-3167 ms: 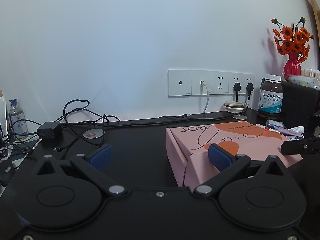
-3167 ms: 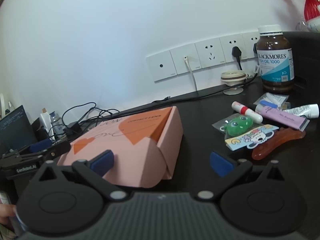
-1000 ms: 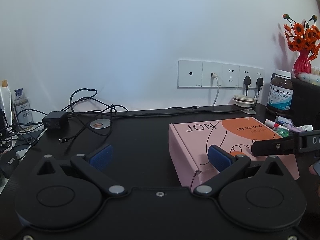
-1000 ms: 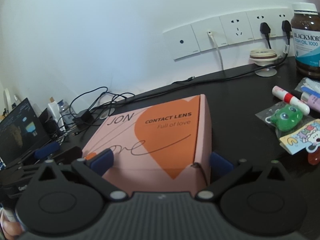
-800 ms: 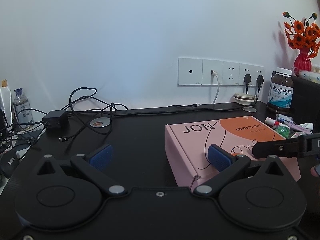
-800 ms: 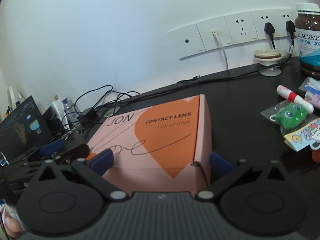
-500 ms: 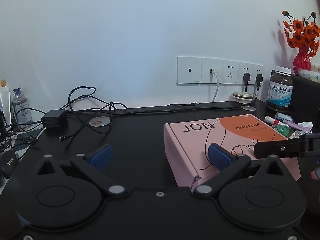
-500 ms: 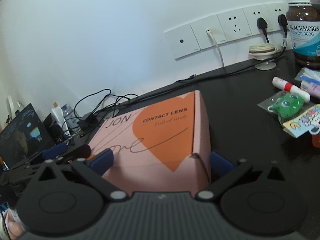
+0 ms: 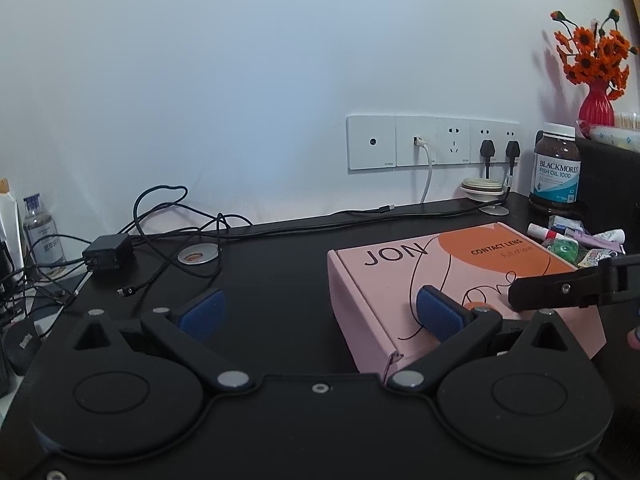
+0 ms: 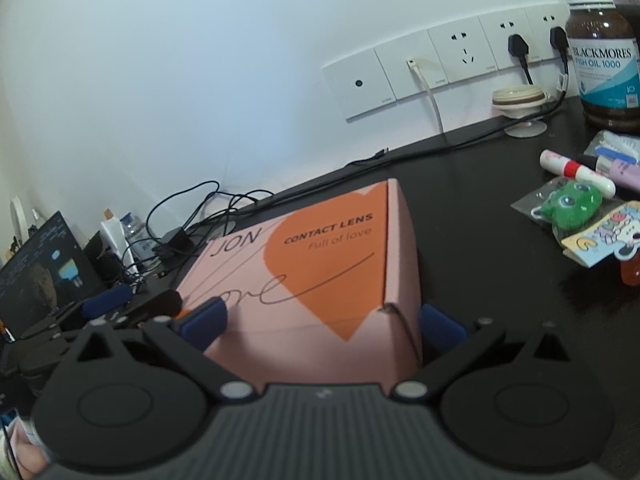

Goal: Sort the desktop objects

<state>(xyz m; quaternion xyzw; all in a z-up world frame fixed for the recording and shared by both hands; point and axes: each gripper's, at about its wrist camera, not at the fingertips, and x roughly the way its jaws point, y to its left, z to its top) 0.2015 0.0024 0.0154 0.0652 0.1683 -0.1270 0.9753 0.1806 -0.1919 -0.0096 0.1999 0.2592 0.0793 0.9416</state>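
**A:** Black desk (image 9: 280,248) against a white wall, socket strip (image 9: 432,142) above it. Where do you stand?

**B:** Your right gripper (image 10: 320,326) is spread wide, straddling the near right corner of the pink box (image 10: 304,264): one blue pad over the lid, the other beside the right wall. Whether either pad touches, I cannot tell. Your left gripper (image 9: 320,312) is also released, grasping nothing; its right finger hangs over the box's near left corner, its left over bare desk.

**A:** Step in hand?

**B:** Looks like settling the box, lid closed, flat on the desk centre-right. Nothing is sorted into it yet, as far as I can see.

**A:** Next move?

**B:** Probably opening the lid, so get a pad under its front edge while your other gripper steadies the base.

**A:** Outward from there?

**B:** Right of the box, well apart: green frog charm (image 10: 570,204), sticker pack (image 10: 600,242), white-and-red tube (image 10: 576,170), fish oil bottle (image 10: 602,60). Left: tangled cables (image 9: 168,224), charger brick (image 9: 107,250). A red vase (image 9: 596,106) of orange flowers sits far right.
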